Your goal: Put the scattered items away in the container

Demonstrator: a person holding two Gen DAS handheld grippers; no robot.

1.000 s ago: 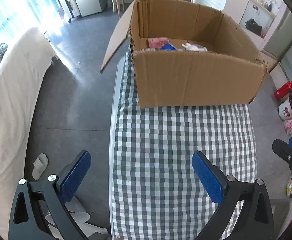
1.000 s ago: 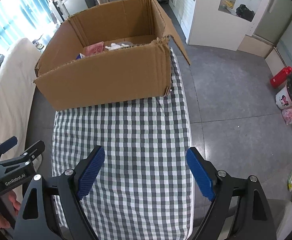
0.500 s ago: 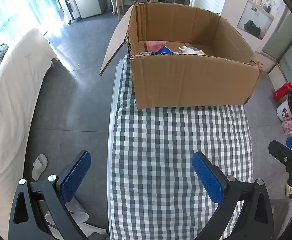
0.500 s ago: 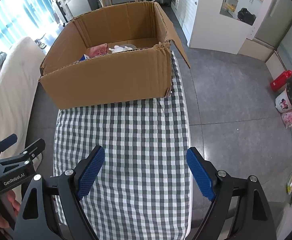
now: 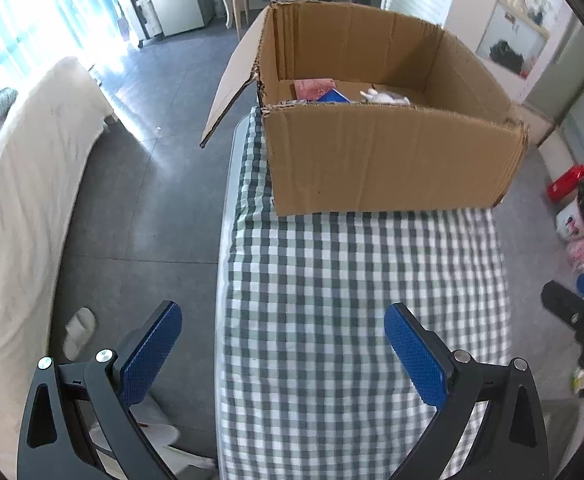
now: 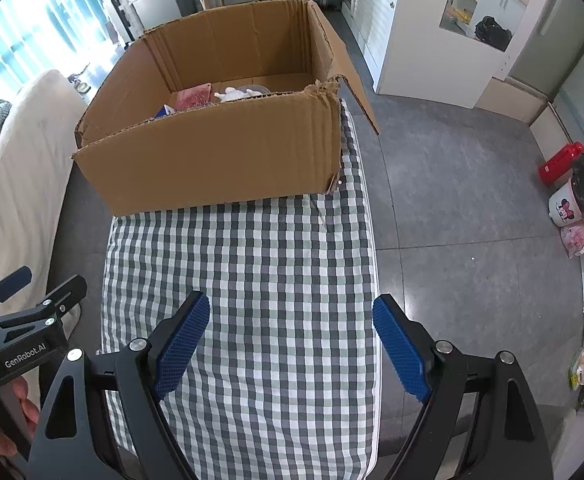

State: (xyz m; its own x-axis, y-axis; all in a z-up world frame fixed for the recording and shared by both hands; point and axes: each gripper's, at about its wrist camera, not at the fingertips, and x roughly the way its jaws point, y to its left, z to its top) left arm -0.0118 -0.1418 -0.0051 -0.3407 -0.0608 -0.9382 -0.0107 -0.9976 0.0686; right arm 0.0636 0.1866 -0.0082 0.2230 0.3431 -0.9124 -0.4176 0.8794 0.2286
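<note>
A lived-in home — cream sofa (image 5: pixel 24 184) by the bright window (image 5: pixel 40 20), small white fridge (image 6: pixel 148 0), slippers (image 5: pixel 78 330) on grey floor tiles (image 6: pixel 471 208) — cluttered, domestic.

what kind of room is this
Probably a lived-in home, perhaps a studio flat: a cream sofa, a small white fridge, and a lined bin on the grey tiled floor.

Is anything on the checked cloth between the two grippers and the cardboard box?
Nothing visible. The checked cloth lies bare between the open left gripper, the open right gripper and the cardboard box; only the box's near wall must be cleared.
</note>
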